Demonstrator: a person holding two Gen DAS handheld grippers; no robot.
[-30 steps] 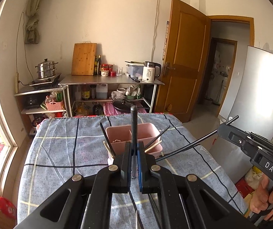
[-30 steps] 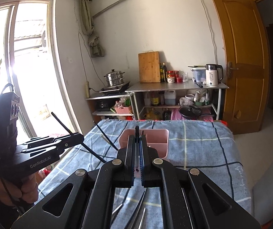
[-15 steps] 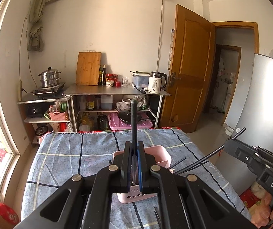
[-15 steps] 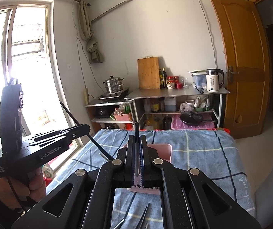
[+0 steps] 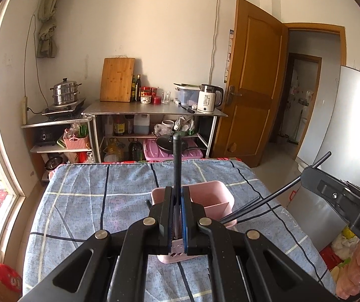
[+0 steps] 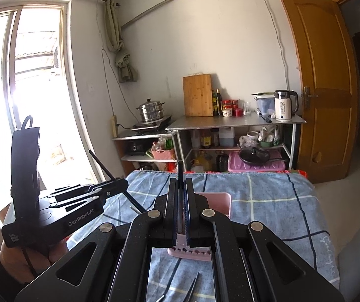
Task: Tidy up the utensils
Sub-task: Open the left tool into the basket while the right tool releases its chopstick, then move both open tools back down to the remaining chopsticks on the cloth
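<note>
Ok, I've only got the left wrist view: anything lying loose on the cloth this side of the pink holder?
Observer: Yes, thin metal utensils lie on the blue cloth in front of the pink holder.
Operator: Where does my black stick point below the fingers?
Observer: Below the left hand-held gripper the black stick slants toward the holder's left side. Its tip hides behind the right hand-held gripper, which is shut on a dark rod.

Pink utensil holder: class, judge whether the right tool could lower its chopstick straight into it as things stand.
Probably yes. The right tool, shut on a black chopstick, is above the pink utensil holder, whose top is open. The left tool is off to the side.
</note>
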